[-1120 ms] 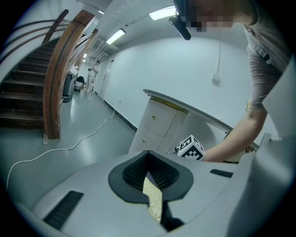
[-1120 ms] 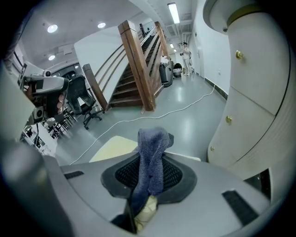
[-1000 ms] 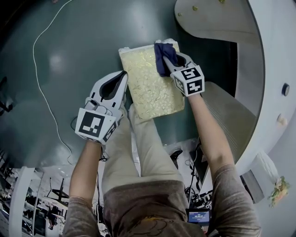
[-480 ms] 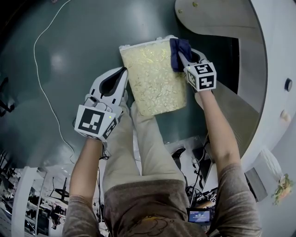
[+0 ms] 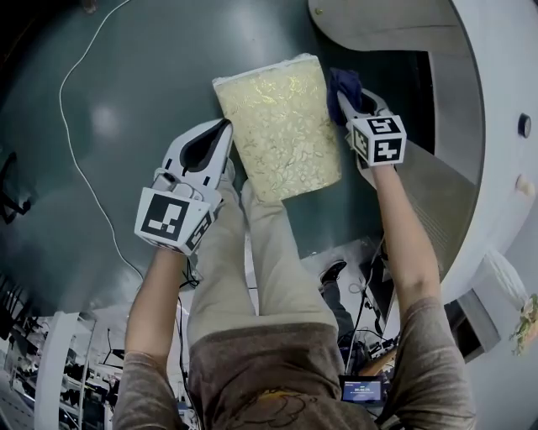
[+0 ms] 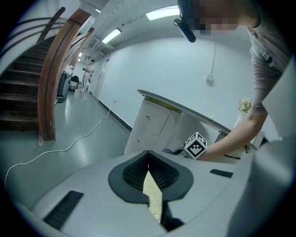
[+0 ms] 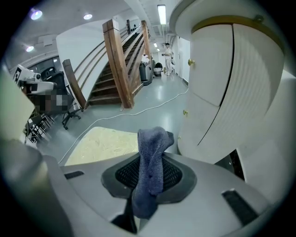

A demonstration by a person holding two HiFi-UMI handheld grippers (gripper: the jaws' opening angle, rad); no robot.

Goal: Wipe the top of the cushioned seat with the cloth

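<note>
Right hand-held gripper (image 5: 349, 99), pinching the cloth (image 5: 343, 81), has slid off the cushioned seat (image 5: 277, 126), ending that pass; left hand-held gripper (image 5: 224, 128) stays pressed together.

A glossy dark grey-green floor (image 5: 118, 92) fills the head view from 9 to 12 o'clock. A thin white cable (image 5: 60, 101) trails over it at 10 o'clock, and a curved white counter (image 5: 496, 50) sweeps round from 12 to 4 o'clock. In the right gripper view the counter stands from 1 to 4 o'clock with small brass knobs (image 7: 190, 61) on its doors, a wooden staircase (image 7: 118, 60) rises at 11 o'clock under a ceiling strip light (image 7: 161, 13) at 12 o'clock, and a black office chair (image 7: 69, 109) stands at 9 o'clock. The left gripper view shows a plain white wall (image 6: 175, 65) at centre, with a bright ceiling panel (image 6: 162, 14) at 12 o'clock.
</note>
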